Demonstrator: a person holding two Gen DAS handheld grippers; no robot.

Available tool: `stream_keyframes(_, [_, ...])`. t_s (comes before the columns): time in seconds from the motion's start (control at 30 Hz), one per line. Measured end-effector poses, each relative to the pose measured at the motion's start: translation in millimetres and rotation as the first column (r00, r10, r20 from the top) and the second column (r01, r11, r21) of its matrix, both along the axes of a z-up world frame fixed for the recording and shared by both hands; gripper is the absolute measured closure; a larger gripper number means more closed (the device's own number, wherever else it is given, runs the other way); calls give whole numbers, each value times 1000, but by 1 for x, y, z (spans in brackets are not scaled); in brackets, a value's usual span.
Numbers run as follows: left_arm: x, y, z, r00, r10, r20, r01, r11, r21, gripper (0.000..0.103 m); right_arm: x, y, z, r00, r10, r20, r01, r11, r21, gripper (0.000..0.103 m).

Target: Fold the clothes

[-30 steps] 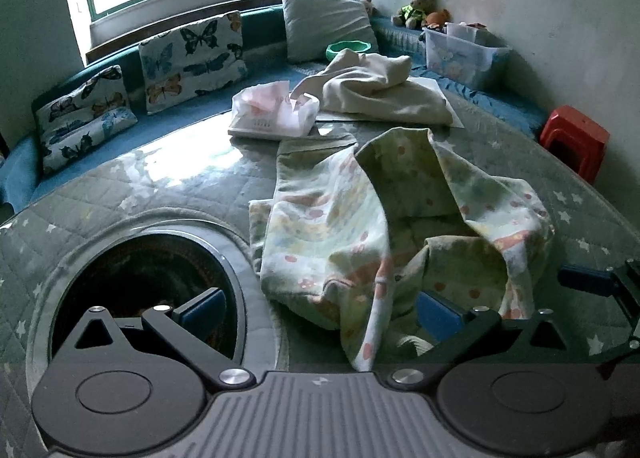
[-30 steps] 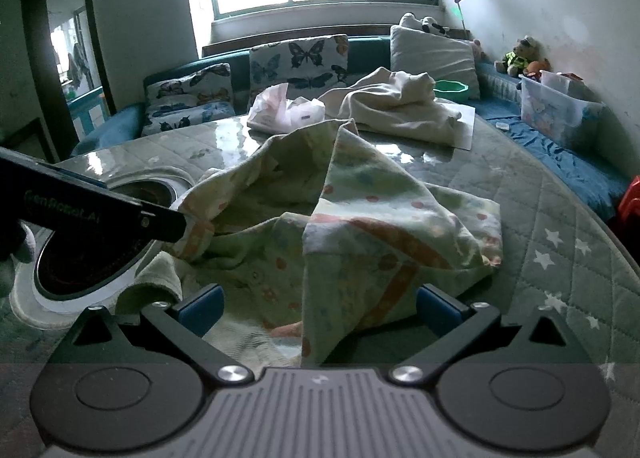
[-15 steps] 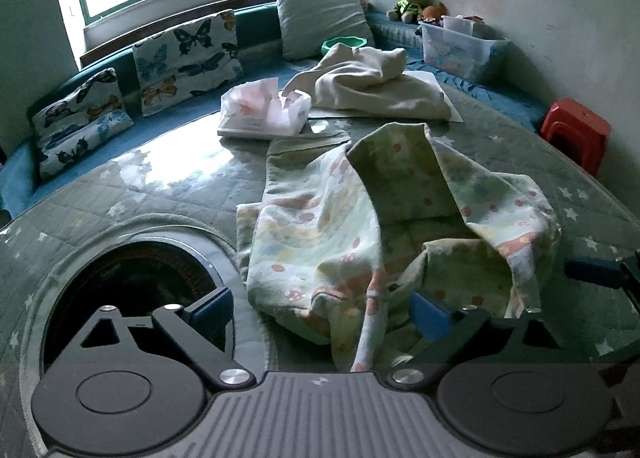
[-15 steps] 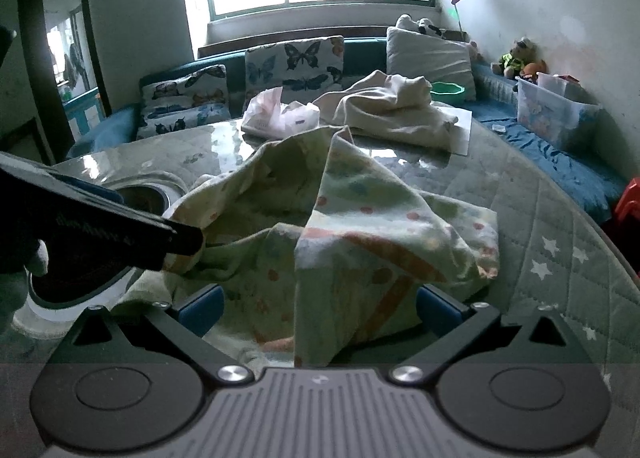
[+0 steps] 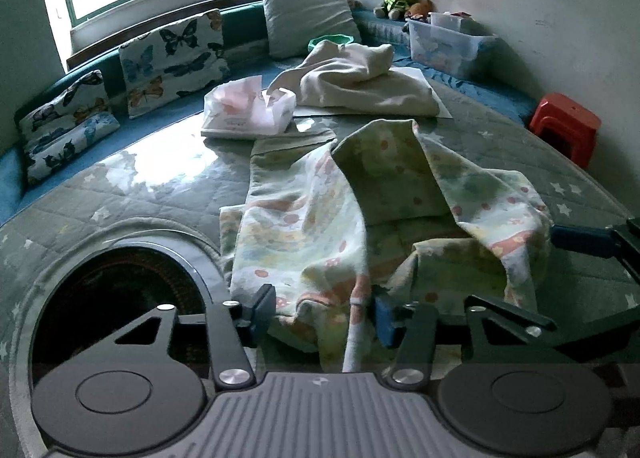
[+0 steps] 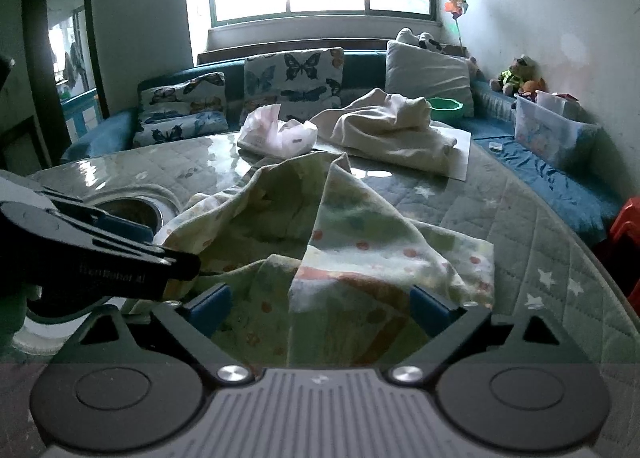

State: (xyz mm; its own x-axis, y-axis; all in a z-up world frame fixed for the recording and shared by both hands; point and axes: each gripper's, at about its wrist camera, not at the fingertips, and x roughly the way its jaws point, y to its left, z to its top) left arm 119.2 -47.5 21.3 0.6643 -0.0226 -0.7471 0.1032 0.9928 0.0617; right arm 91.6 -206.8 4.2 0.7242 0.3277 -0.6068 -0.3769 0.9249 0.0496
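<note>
While two claws flank one patterned garment [image 5: 352, 217], one cream garment [image 5: 360, 85] beyond.

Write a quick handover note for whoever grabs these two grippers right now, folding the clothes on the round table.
Left gripper: jaws partly closed around the near edge of the patterned cloth, not clearly pinched yet.
Right gripper: open, jaws on either side of the cloth's near right part, nothing gripped.
The cloth lies crumpled on the quilted table, beside the round opening. A cream garment sits unfolded at the far side, next to a pink-and-white bag.
Done: nothing is folded.
Left: grip the cloth, spread it flat, fold it, then the cream garment.
</note>
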Motion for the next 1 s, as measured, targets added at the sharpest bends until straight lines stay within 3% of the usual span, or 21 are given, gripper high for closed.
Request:
stream_keyframes(0.3, [-1,-2,2,1000,-6,5,6,1000,0,58,3,1,-3,1000,2,-15,-2,1000,-21,20])
stream_keyframes(0.47, [-1,-5,3,1000,-1,4,1,1000,12,52,4,1,-5,1000,-1,-17,0,999,-39,27])
stream_keyframes(0.67, [0,-9,2,1000,-12,9,11,999,30,52,2,-2,-3,1000,-8,4,8,998,-68,40])
stream_keyframes(0.83, [0,-5,1,1000,-13,6,13,1000,19,74,2,-10,-4,1000,-11,-4,11,998,-59,54])
stream_keyframes(1.0, [-2,2,3,1000,-13,17,12,1000,6,88,-1,-16,-4,1000,-18,9,19,998,-63,62])
